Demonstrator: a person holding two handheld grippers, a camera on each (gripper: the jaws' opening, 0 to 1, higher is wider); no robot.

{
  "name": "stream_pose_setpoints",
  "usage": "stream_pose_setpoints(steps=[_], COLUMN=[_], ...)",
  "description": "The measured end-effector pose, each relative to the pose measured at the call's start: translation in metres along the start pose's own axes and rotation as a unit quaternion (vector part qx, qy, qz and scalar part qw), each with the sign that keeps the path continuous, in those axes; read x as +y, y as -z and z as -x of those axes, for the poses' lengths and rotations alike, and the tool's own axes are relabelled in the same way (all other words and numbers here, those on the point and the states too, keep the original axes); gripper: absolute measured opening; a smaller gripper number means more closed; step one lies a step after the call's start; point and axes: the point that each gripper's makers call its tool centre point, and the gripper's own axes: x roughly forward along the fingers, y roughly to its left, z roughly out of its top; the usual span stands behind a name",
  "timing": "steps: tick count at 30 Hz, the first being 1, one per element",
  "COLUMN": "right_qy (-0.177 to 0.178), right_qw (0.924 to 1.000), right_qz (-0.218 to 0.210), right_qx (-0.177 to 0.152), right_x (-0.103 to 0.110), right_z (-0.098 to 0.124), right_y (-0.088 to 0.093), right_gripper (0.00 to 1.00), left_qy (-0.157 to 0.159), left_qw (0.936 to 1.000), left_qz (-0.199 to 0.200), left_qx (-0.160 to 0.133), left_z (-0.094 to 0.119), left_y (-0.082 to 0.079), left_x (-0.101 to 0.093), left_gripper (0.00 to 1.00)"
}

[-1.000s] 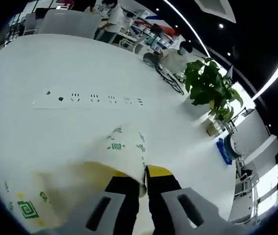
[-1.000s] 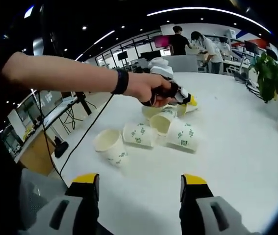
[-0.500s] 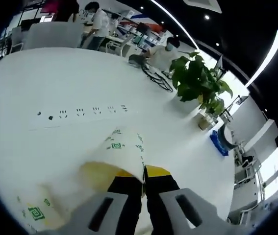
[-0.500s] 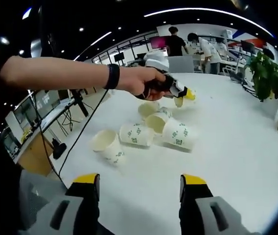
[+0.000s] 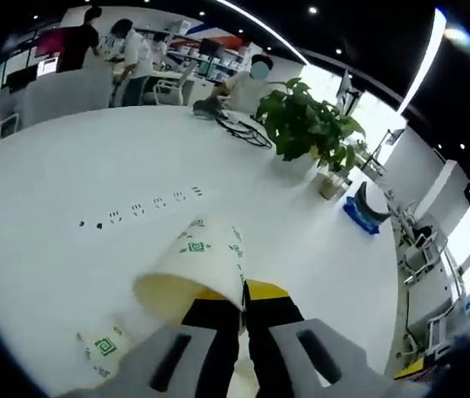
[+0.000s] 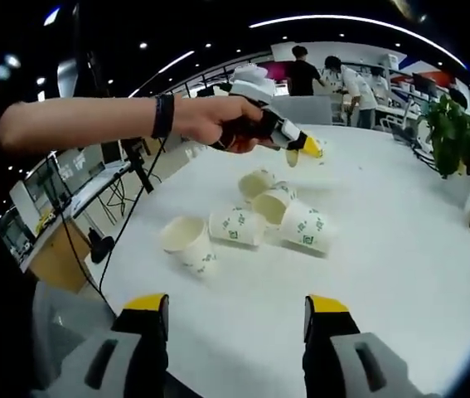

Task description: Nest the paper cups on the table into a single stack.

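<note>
My left gripper is shut on the rim of a white paper cup with green marks, held mouth toward the camera above the table. Another cup lies below it at the lower left. In the right gripper view a person's hand holds the left gripper raised above a cluster of several cups lying on their sides: one at the left, one beside it, and one at the right. My right gripper hangs open over the near table, nothing between its jaws.
The white table stretches wide, with a row of sockets set in its top. A potted plant stands beyond the far edge. People stand at desks behind. A cable hangs down from the left gripper's hand.
The left gripper has risen with its cup, higher above the cluster of lying cups. The right gripper stays open in the same place.
</note>
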Motion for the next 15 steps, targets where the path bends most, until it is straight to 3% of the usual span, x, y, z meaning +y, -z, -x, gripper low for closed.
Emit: stream_pose_setpoints(steps=[3, 9, 15], right_qy=[0.001, 0.001, 0.004], right_qw=[1.0, 0.9999, 0.9999], right_qz=[0.002, 0.009, 0.012], right_qx=[0.001, 0.006, -0.005], right_x=[0.001, 0.002, 0.004], right_z=[0.002, 0.003, 0.007], right_y=[0.002, 0.005, 0.003], right_gripper=[0.66, 0.66, 0.66], left_qy=[0.001, -0.01, -0.018], left_qw=[0.9999, 0.9999, 0.9997], left_qz=[-0.012, -0.011, -0.017], left_qx=[0.0, 0.001, 0.001], left_z=[0.006, 0.038, 0.045], left_y=[-0.001, 0.009, 0.008], left_x=[-0.001, -0.009, -0.006], left_gripper=[0.0, 0.0, 0.0])
